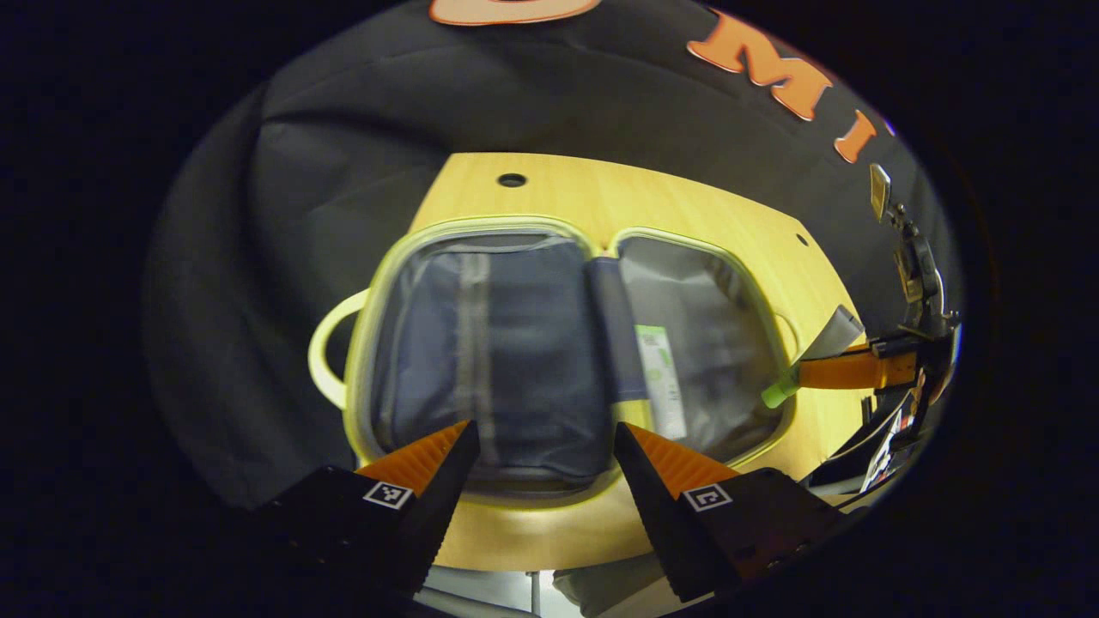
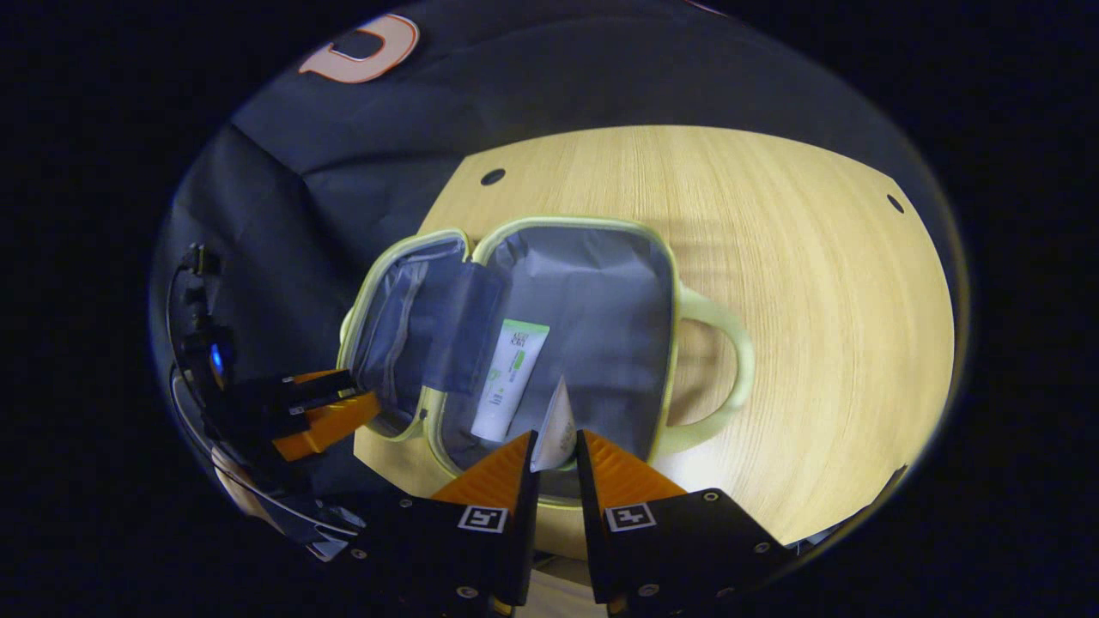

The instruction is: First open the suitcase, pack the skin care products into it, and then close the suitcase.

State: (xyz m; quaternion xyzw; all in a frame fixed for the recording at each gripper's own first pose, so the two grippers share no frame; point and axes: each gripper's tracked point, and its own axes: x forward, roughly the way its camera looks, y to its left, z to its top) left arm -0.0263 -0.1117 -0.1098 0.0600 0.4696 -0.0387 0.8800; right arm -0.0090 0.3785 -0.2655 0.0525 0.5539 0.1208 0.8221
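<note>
The right gripper (image 2: 556,451) pinches a green-capped tube (image 2: 558,425) over the open suitcase (image 2: 584,257) on the table (image 2: 816,300); another tube (image 2: 508,378) lies inside; the left gripper (image 1: 543,446) hovers spread, holding nothing.

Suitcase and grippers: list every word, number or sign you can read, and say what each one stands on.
White tube lying in the open suitcase: green and dark print, too small and blurred to read.
Second tube pinched in the right gripper: no legible text.
Left gripper and right gripper: a black-and-white square marker on each finger, a pattern, no words.
Nothing can be quoted.
</note>
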